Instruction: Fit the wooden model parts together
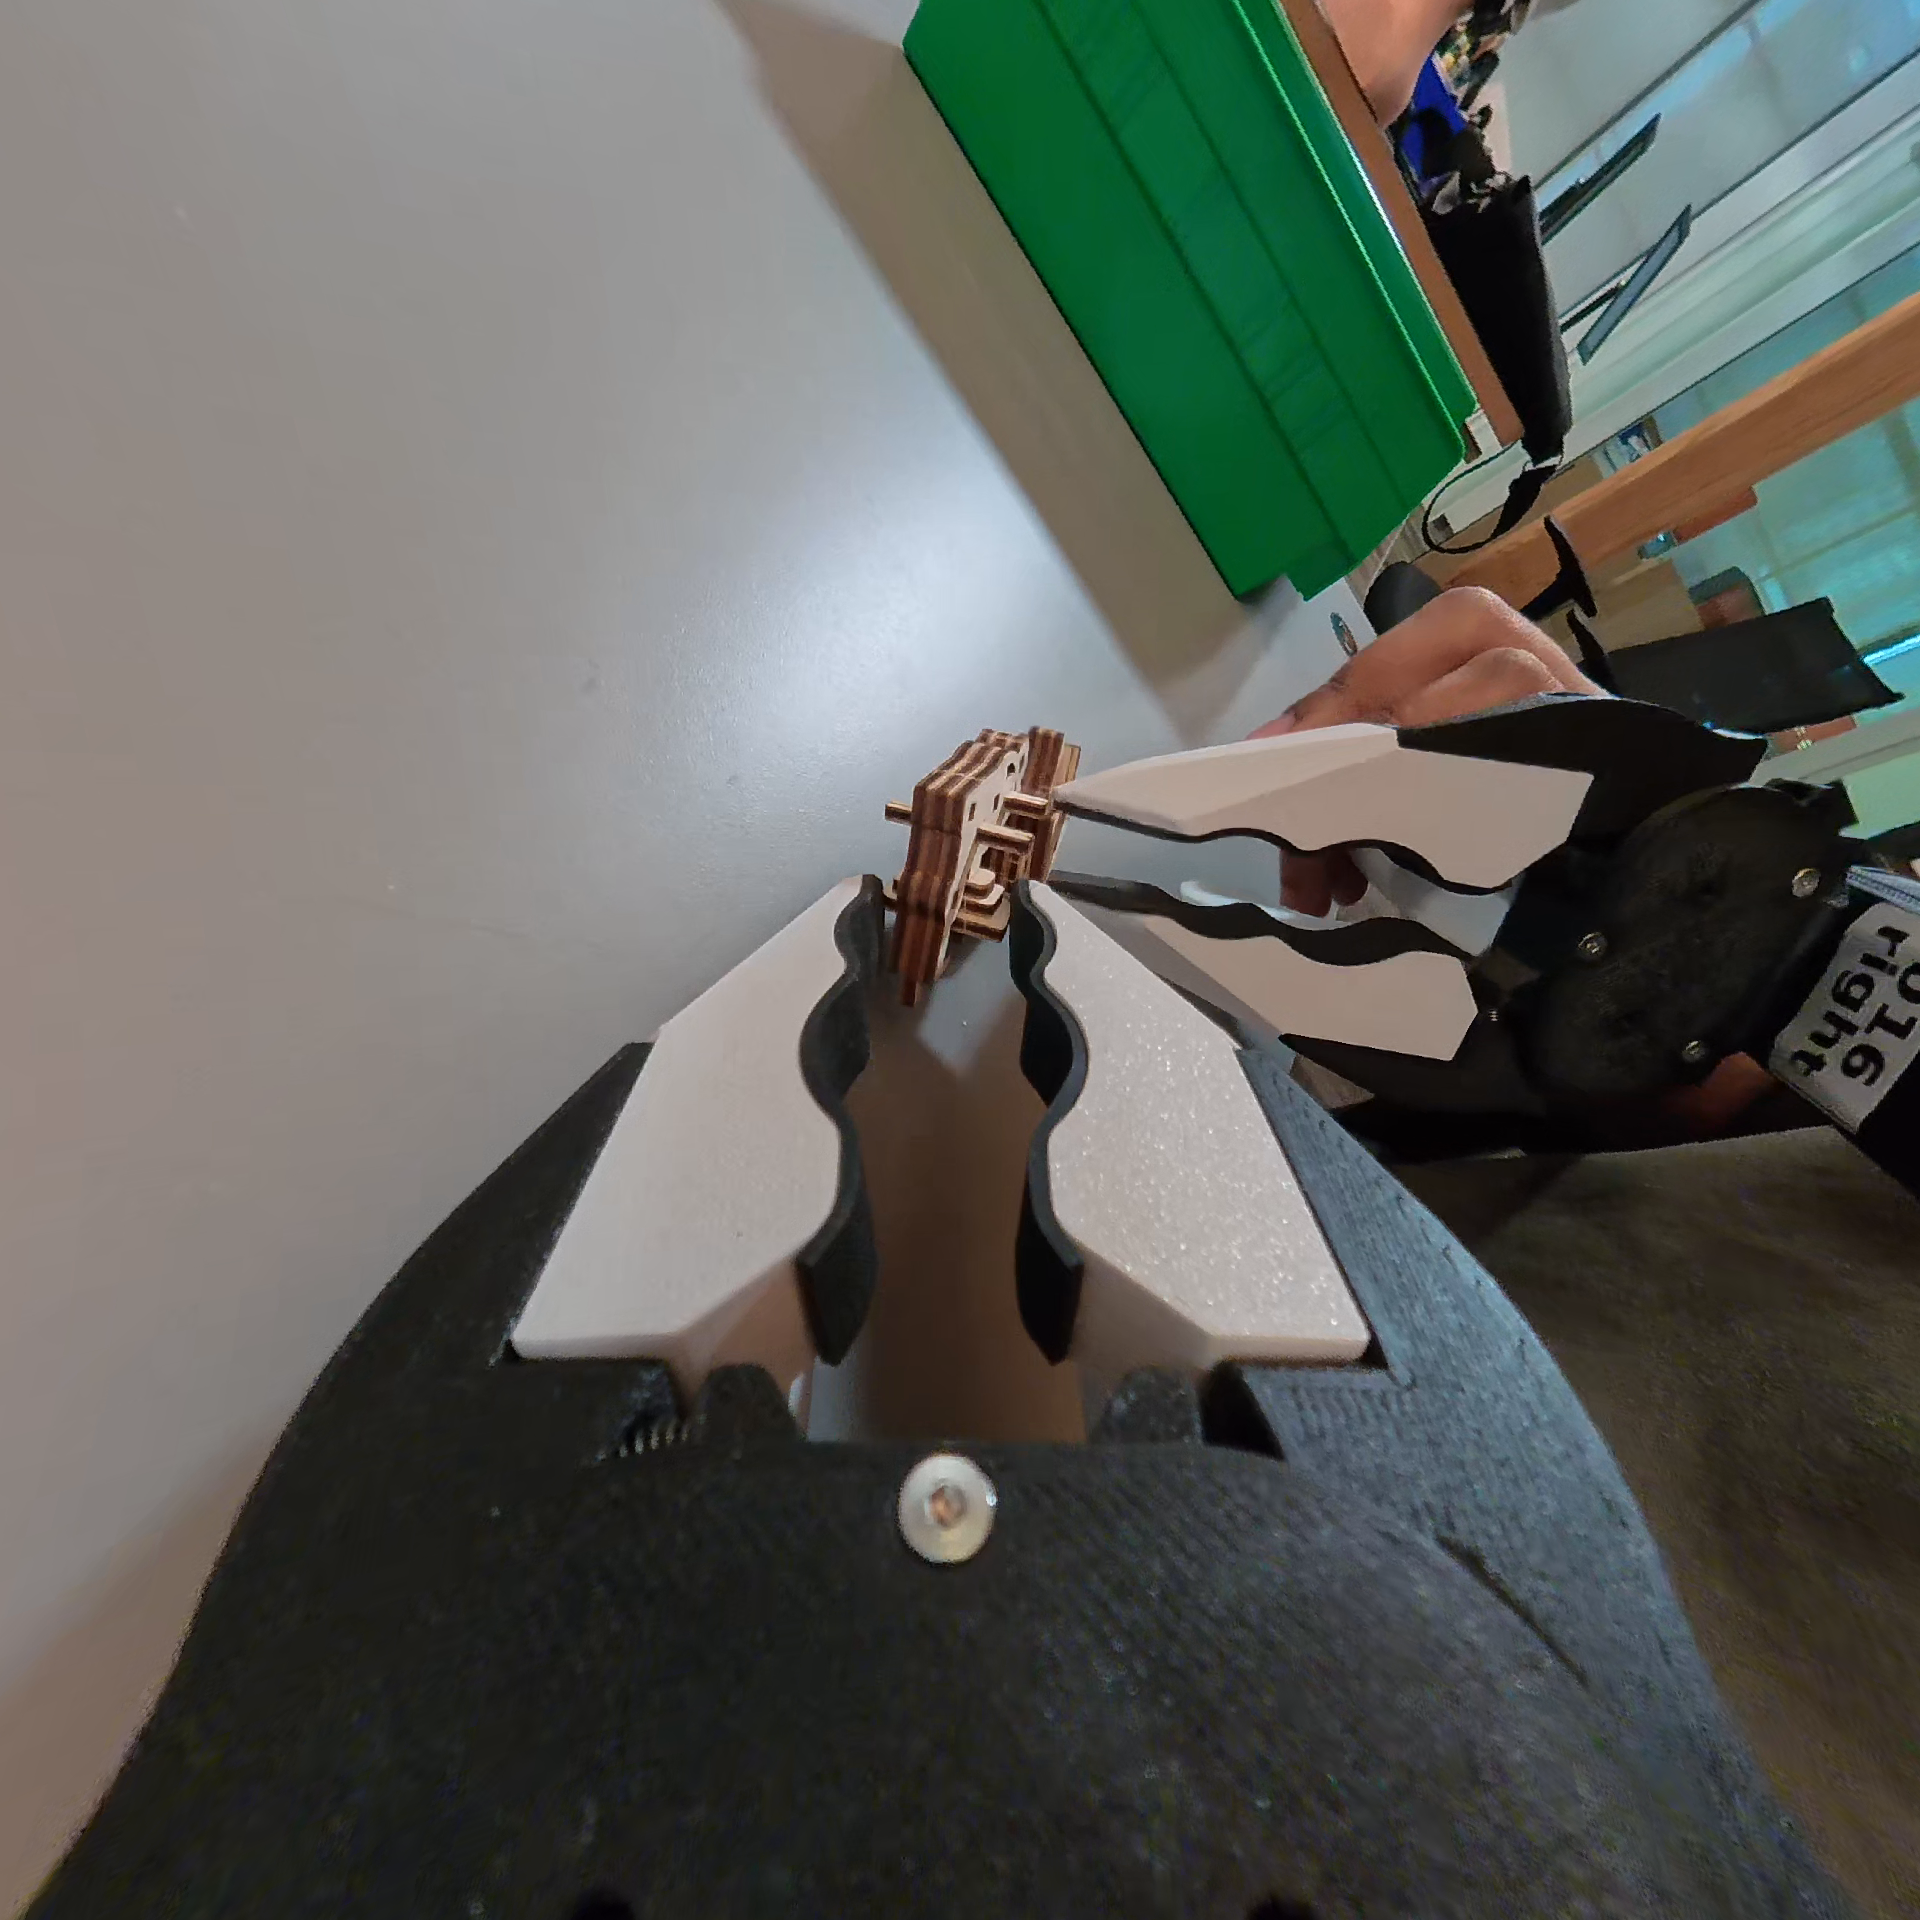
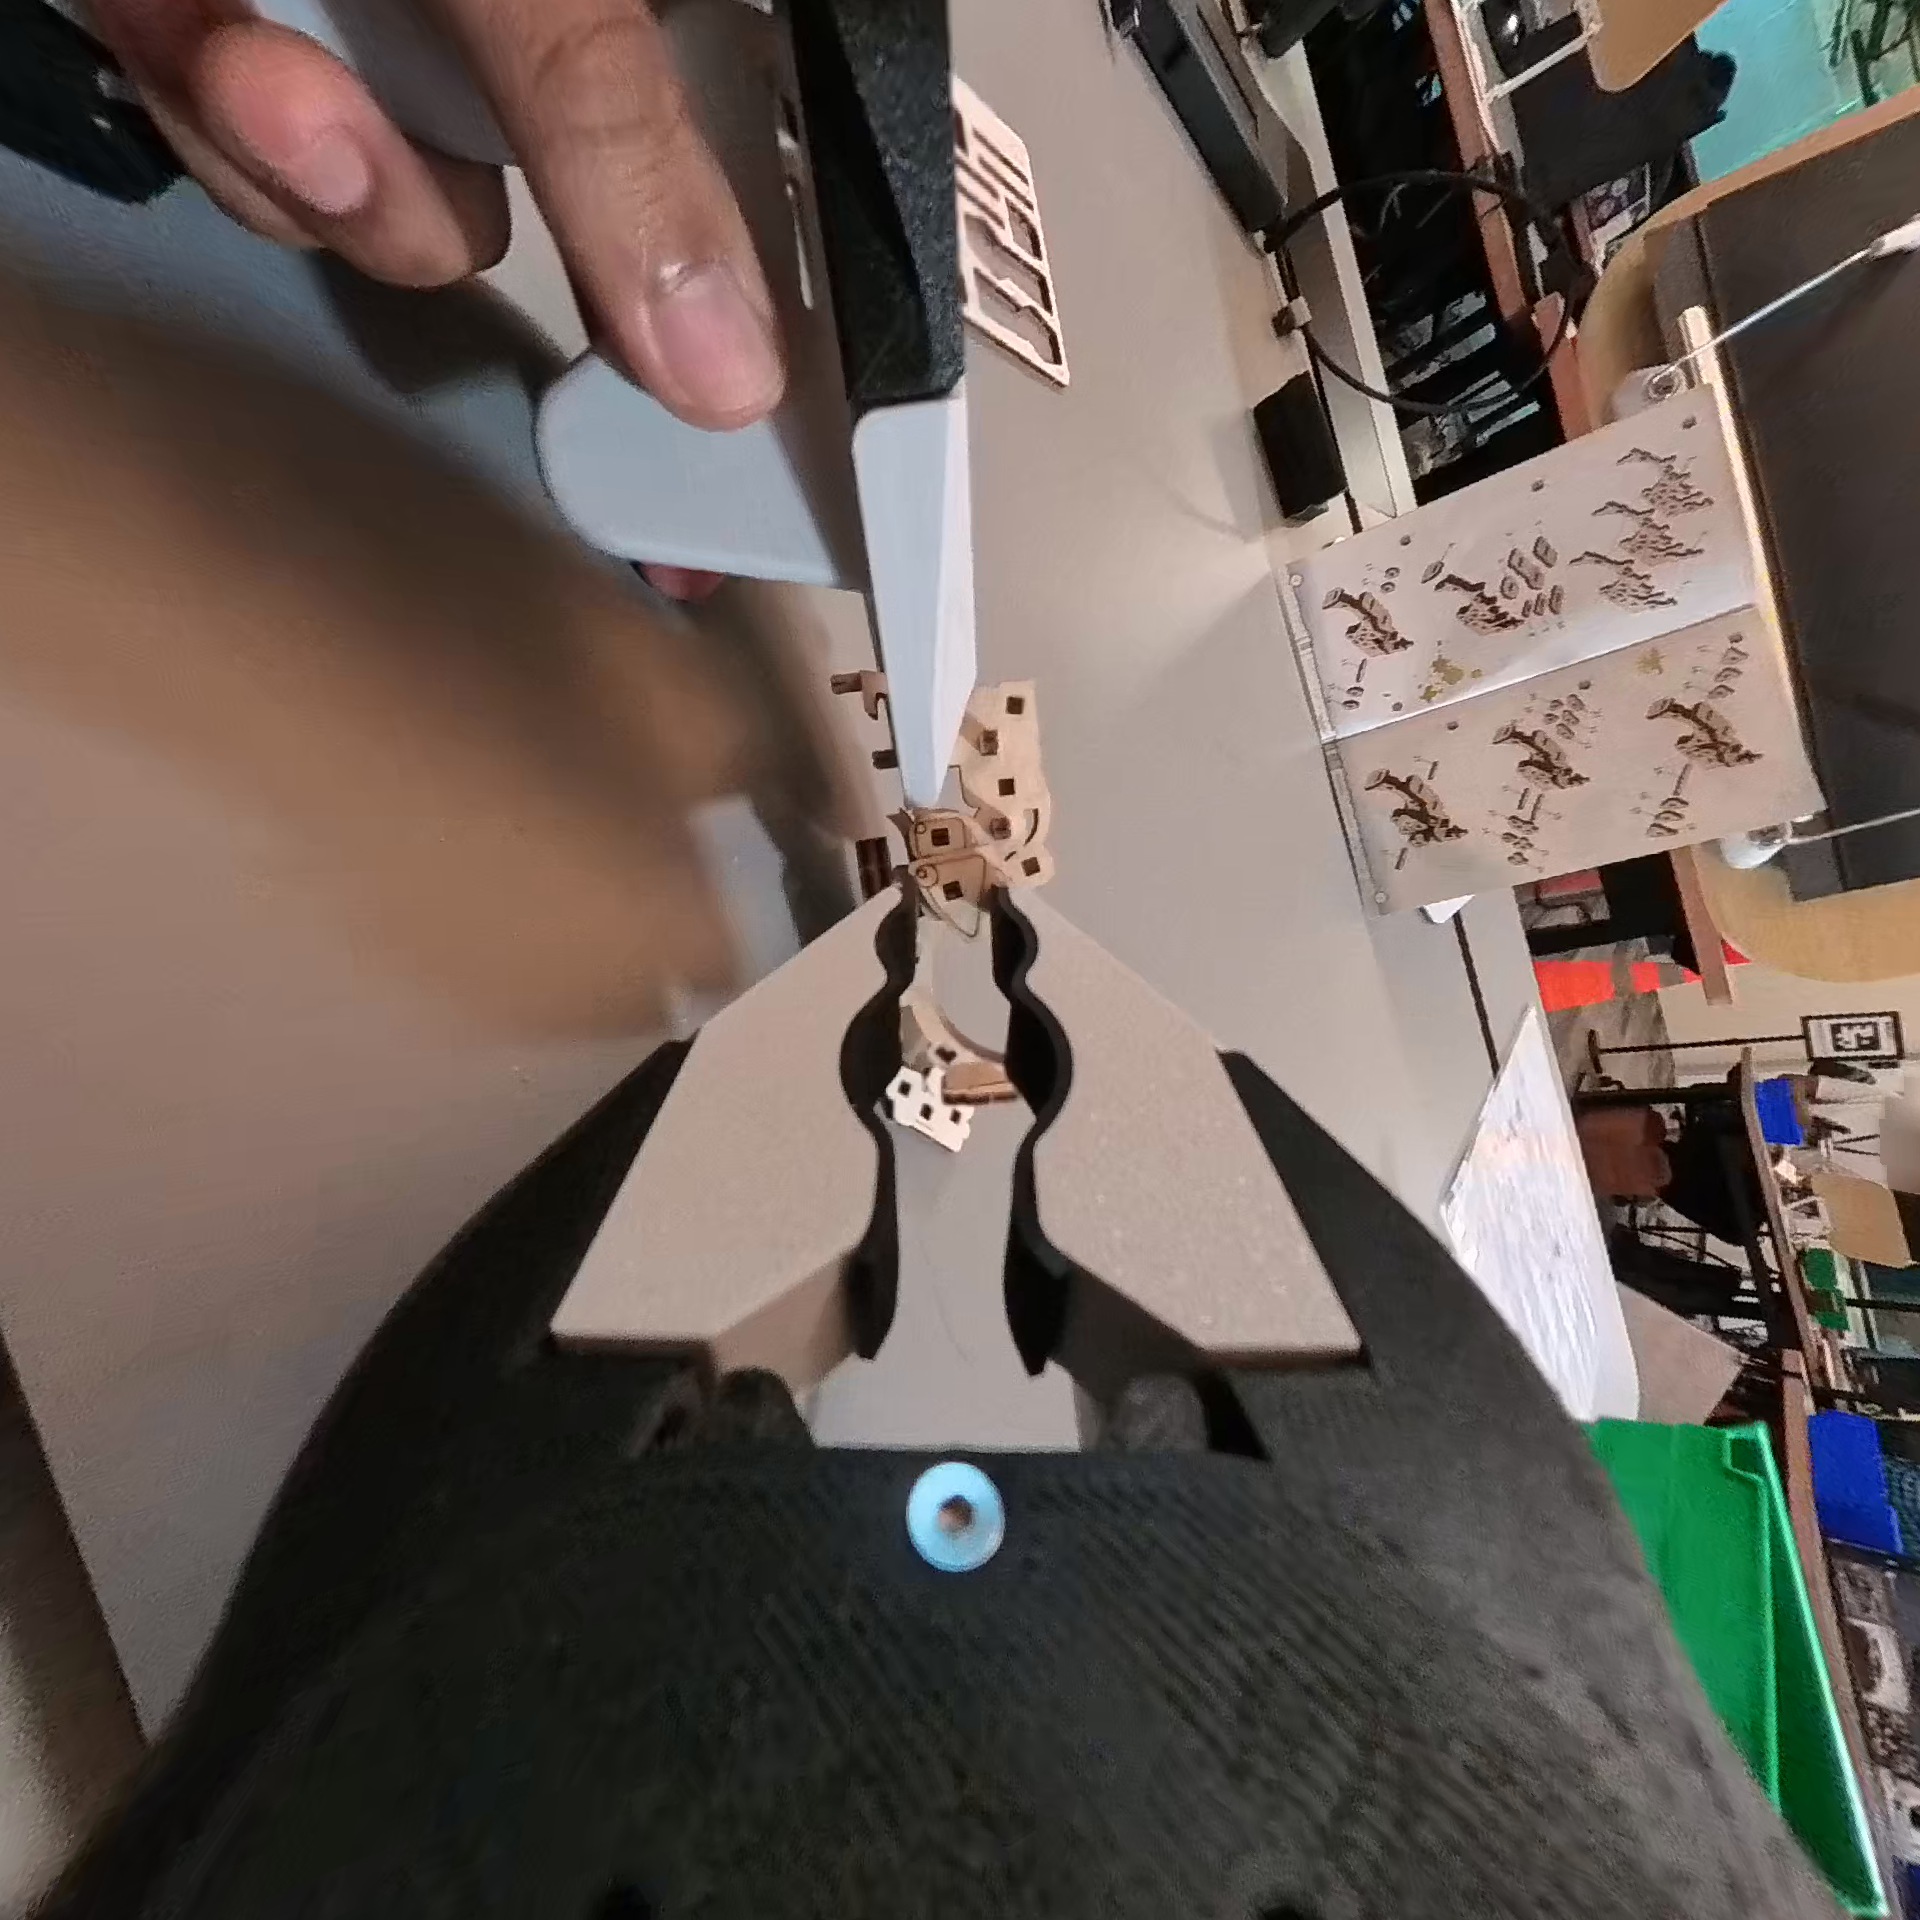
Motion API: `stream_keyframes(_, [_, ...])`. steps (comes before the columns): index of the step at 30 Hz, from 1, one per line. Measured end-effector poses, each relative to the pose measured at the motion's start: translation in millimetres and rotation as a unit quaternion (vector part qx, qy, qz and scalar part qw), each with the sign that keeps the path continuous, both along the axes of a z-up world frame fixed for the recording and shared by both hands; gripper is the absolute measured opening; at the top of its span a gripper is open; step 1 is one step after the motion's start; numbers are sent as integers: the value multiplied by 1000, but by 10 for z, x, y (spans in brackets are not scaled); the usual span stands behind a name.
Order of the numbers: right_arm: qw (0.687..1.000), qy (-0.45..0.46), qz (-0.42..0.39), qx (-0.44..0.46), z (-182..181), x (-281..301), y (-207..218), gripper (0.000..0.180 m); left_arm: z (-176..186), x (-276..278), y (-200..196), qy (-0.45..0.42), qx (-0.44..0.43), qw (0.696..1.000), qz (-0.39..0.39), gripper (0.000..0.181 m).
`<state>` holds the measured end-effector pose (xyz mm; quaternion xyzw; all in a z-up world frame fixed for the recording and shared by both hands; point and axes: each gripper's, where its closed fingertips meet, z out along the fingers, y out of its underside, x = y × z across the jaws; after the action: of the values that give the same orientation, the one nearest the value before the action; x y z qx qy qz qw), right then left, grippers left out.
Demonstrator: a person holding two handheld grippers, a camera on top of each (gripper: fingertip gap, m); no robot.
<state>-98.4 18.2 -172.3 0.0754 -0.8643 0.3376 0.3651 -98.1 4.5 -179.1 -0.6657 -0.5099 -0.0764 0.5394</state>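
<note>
Between my two sets of tips sits the plywood model assembly, held up off the grey table. Left gripper is pinched on its lower edge; right gripper has its tips around the other side, still slightly apart, so I can't tell if it's actually gripping. Reckon it's light, stiff, and snappy at those thin pegs, so grab the stacked layers. Loose pieces lie below. Right gripper's wrist band has printed writing, not repeating it.
</note>
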Motion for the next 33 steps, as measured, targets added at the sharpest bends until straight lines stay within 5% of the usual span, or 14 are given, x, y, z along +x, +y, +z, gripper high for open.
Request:
stream_keyframes(9, [979, -152, -91, -100, 13, -51, 33, 11, 20, -28, 21, -15, 39, 998, 47, 22])
stream_keyframes(17, [956, -194, -148, -163, 19, -89, 6, 11, 31, -71, -18, -14, 47, 996, 74, 23])
stream_keyframes(28, [884, -321, -199, -276, 30, -118, -16, 11, 40, -94, -53, -10, 49, 995, 81, 23])
stream_keyframes(33, [877, -341, -173, -291, 74, -76, -67, 12, 109, -145, -109, -10, 73, 994, 77, 23])
